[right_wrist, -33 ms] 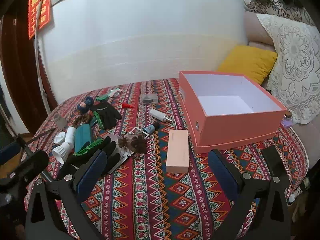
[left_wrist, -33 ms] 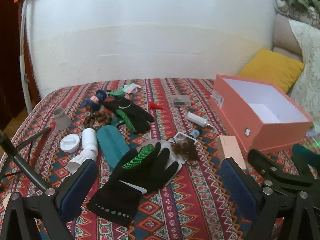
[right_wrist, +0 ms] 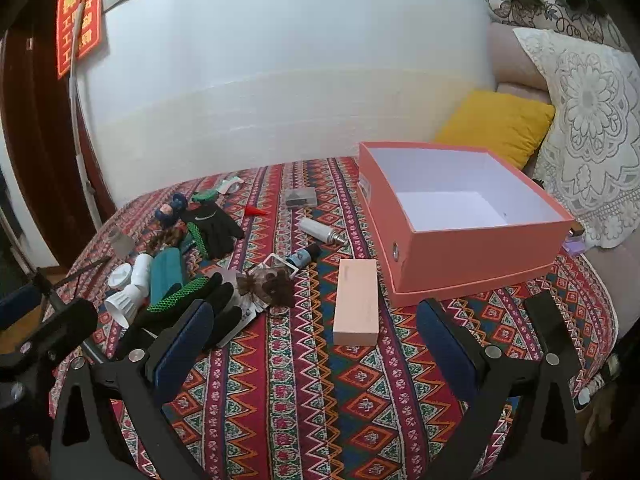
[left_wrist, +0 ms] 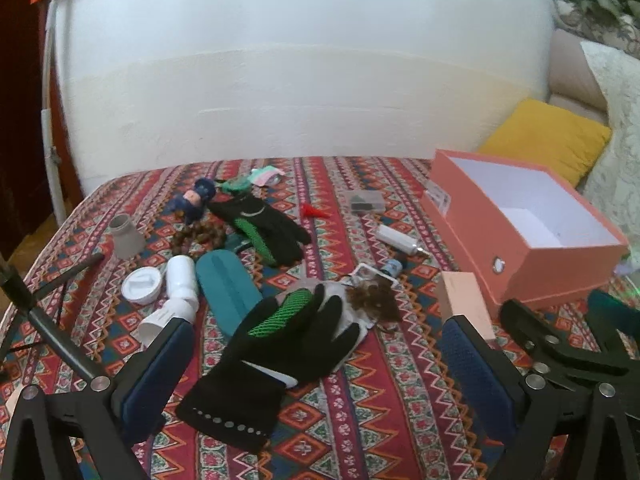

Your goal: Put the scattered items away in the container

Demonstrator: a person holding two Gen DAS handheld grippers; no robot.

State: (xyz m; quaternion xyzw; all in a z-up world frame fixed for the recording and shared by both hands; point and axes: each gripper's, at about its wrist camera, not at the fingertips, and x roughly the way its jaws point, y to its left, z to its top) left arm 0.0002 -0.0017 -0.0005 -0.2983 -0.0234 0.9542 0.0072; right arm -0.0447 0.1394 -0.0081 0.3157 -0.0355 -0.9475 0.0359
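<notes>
- The left gripper (left_wrist: 316,356) hangs low over the patterned bedspread (left_wrist: 384,412), its blue-padded fingers (left_wrist: 160,354) spread wide with nothing between them.
- Straight ahead of it lies a black glove with green mesh (left_wrist: 280,352), cuff toward the camera, its fingertips resting on a pale card (left_wrist: 352,312).
- The right gripper (right_wrist: 316,344) is likewise spread and holds nothing; a bare stretch of bedspread (right_wrist: 304,392) lies in front of it.
- Just beyond its tips sits a pale pink rectangular box (right_wrist: 357,301), lying flat, close beside the container.
- The container, an open salmon-orange box (right_wrist: 476,244) with a white inside, stands on the right of the bed, with no items visible in it.
- Left of the pink box lies a brown fuzzy clump (right_wrist: 272,284) on the card, then a small blue-capped bottle (right_wrist: 302,257) and a white tube (right_wrist: 320,230).
- Farther left: a teal case (left_wrist: 226,286), a white bottle (left_wrist: 182,278), a round white lid (left_wrist: 142,285), a grey cup (left_wrist: 126,236), brown beads (left_wrist: 200,236).
- A second black glove (left_wrist: 266,226), a blue doll (left_wrist: 194,200), a red cone (left_wrist: 312,211) and a small dark case (left_wrist: 366,202) lie toward the wall.
- A yellow cushion (right_wrist: 496,126) rests behind the container.
</notes>
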